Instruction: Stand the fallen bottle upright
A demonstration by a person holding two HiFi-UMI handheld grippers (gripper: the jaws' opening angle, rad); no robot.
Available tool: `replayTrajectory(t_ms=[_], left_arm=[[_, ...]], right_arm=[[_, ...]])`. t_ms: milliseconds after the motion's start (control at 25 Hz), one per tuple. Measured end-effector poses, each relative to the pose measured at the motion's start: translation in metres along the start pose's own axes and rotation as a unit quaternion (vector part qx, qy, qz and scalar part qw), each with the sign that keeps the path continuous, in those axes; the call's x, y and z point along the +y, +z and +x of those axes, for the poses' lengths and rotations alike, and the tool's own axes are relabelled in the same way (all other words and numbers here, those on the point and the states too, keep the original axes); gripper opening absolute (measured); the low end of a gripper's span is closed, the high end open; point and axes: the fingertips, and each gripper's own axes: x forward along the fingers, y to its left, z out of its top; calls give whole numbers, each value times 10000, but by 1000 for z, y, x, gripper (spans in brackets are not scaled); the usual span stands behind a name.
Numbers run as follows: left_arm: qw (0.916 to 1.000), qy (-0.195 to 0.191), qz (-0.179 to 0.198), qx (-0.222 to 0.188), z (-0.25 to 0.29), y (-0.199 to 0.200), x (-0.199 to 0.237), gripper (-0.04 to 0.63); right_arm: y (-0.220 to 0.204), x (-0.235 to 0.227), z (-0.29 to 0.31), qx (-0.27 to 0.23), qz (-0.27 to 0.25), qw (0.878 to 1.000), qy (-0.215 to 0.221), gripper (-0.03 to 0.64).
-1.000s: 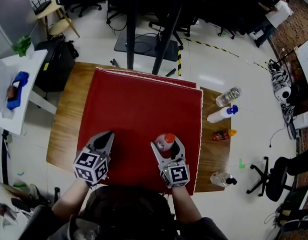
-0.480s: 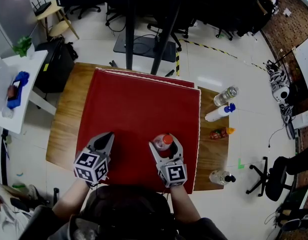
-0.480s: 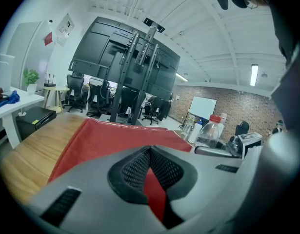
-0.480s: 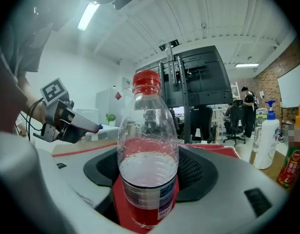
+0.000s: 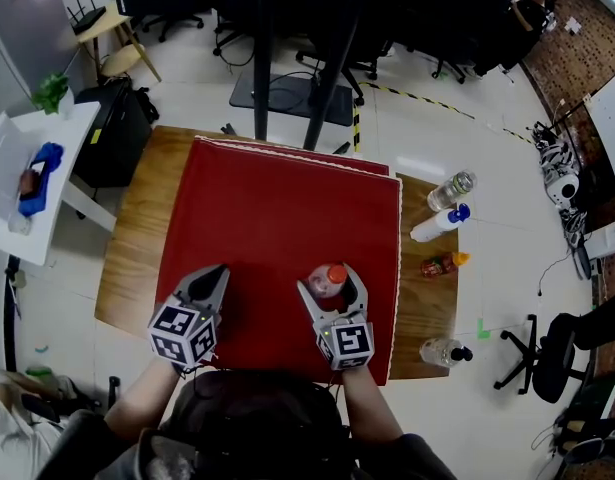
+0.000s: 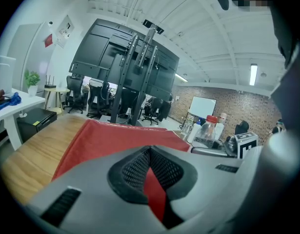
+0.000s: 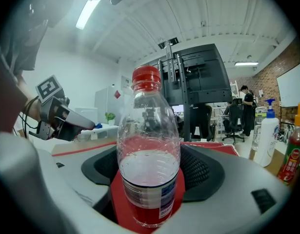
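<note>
A clear bottle [image 5: 328,279] with a red cap and some red liquid stands upright on the red cloth [image 5: 277,198], near the table's front edge. My right gripper [image 5: 332,287] has it between its jaws, which have just been opening. In the right gripper view the bottle [image 7: 149,179] stands free, with red cloth showing between it and each pad, so the gripper [image 7: 150,189] is open. To the left, my left gripper [image 5: 211,273] hovers over the cloth, shut and empty. In its own view the left gripper [image 6: 149,152] shows only a thin wedge of cloth between its pads.
The cloth covers most of a wooden table [image 5: 127,248]. On the bare strip at the right lie a clear bottle [image 5: 454,190], a white bottle with a blue cap [image 5: 437,226], a small red sauce bottle [image 5: 439,265] and another clear bottle [image 5: 442,352]. Office chairs and a black stand sit beyond.
The right gripper's jaws have spread a little wider around the upright bottle. The bottle stays in place, and the left gripper has hardly shifted.
</note>
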Motion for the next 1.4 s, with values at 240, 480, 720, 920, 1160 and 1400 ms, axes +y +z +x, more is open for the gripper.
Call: replayTrajectory(t_ms=[240, 480, 720, 920, 1160, 1400], left_arm=[[10000, 11, 9, -9, -8, -2, -3, 29], [9999, 81, -33, -100, -18, -1, -1, 29], [9995, 118, -68, -289, -30, 9, -4, 29], [9980, 169, -78, -606, -44, 22, -11, 29], [9971, -10, -68, -762, -51, 28, -32, 29], [9954, -210, -89, -929, -58, 41, -51, 29]], right_arm=[[3, 1, -2, -56, 121, 9999, 22, 466], [4, 3, -12, -117, 75, 9999, -21, 494], [25, 11, -45, -254, 48, 9996, -59, 494], [60, 49, -73, -420, -612, 9968, 281, 494], [94, 69, -85, -681, -1001, 9920, 346, 490], [124, 69, -95, -994, -1211, 9876, 110, 397]])
